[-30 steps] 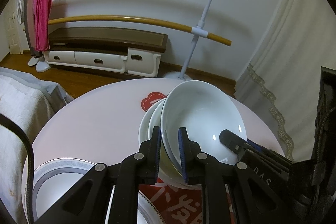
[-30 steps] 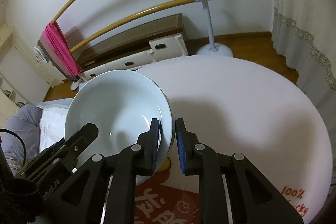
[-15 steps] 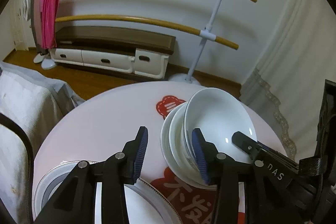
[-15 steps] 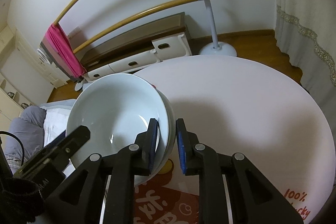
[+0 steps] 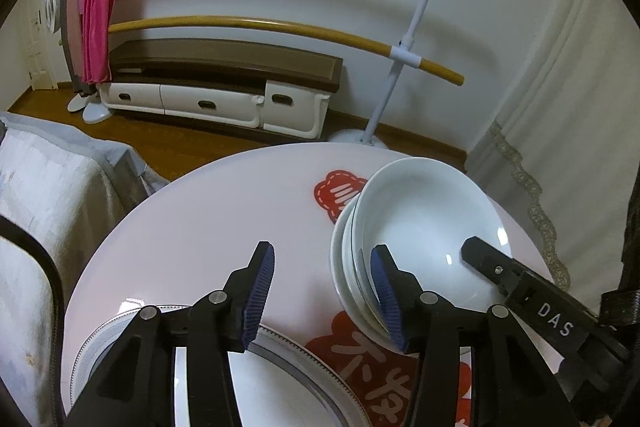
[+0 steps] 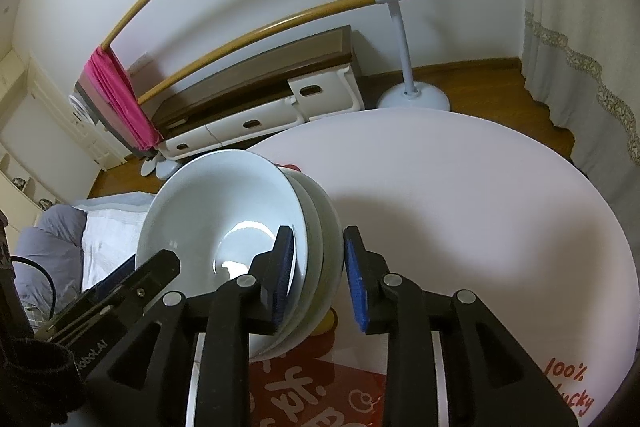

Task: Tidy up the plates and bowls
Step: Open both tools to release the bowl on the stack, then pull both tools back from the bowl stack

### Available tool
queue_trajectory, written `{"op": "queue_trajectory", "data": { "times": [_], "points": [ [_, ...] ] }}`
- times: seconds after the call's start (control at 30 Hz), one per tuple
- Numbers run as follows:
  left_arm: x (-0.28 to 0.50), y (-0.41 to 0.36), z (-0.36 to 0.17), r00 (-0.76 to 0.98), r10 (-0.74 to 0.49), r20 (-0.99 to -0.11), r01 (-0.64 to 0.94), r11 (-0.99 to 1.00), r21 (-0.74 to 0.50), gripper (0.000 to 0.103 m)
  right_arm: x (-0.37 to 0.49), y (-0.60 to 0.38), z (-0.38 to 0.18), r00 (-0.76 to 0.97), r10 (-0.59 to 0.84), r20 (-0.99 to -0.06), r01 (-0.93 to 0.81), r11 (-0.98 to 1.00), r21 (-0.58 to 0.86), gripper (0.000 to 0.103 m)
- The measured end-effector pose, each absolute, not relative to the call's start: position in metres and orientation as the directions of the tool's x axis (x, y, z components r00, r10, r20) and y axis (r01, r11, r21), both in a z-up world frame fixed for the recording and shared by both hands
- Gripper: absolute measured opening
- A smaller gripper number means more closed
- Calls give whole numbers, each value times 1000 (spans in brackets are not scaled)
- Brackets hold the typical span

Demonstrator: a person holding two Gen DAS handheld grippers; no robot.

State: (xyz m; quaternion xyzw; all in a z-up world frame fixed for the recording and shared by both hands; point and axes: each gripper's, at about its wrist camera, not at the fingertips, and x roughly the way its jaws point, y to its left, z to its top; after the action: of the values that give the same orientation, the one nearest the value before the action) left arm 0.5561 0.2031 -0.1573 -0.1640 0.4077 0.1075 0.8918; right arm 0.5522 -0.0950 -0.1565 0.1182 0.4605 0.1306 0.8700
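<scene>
A stack of white bowls (image 5: 424, 227) sits on the round white table (image 5: 208, 211), the top bowl nested in the others; it also shows in the right wrist view (image 6: 240, 227). My left gripper (image 5: 324, 287) is open, its right finger beside the stack's left rim, holding nothing. My right gripper (image 6: 318, 275) is open, its jaws standing either side of the stack's right rim without squeezing it. A white plate with a grey patterned rim (image 5: 280, 379) lies under my left gripper.
The table (image 6: 480, 207) carries red printed graphics (image 5: 340, 191). Beyond it stand a wooden-bar clothes rack (image 5: 400, 51) with a pink towel (image 5: 96, 23), a low cabinet (image 5: 220, 95), a curtain (image 5: 560, 107) and a bed (image 5: 40, 187) at left.
Both grippers have let go of the top bowl and opened. The bowl has settled onto the stack. My left gripper has drawn back to the left.
</scene>
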Motion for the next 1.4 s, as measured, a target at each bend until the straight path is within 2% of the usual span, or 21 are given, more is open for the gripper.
{"op": "queue_trajectory", "data": {
  "times": [0.2, 0.4, 0.67, 0.77, 0.97, 1.17, 1.3, 1.4],
  "points": [
    [559, 203, -158, 642, 57, -764, -329, 921, -207, 49, 552, -94, -156, 544, 332, -771, -113, 939, 325, 30],
    [556, 202, -158, 641, 66, -765, -333, 922, -199, 53, 552, -98, -156, 540, 344, -768, -106, 933, 343, 38],
    [544, 198, -151, 654, 90, -751, -335, 924, -182, 57, 543, -102, -149, 551, 351, -757, -112, 930, 350, 38],
    [531, 192, -145, 669, 112, -735, -334, 929, -162, 64, 536, -102, -142, 562, 347, -750, -120, 932, 341, 38],
    [505, 179, -134, 694, 134, -708, -320, 938, -136, 66, 518, -99, -125, 580, 341, -740, -148, 937, 316, 38],
    [476, 162, -123, 717, 163, -678, -309, 946, -99, 77, 496, -99, -108, 611, 311, -728, -168, 949, 265, 39],
    [455, 151, -114, 730, 176, -660, -304, 949, -83, 85, 480, -100, -97, 625, 304, -719, -183, 952, 244, 47],
    [440, 143, -111, 734, 183, -654, -299, 952, -68, 87, 471, -101, -90, 632, 306, -712, -194, 952, 236, 48]
  ]
}}
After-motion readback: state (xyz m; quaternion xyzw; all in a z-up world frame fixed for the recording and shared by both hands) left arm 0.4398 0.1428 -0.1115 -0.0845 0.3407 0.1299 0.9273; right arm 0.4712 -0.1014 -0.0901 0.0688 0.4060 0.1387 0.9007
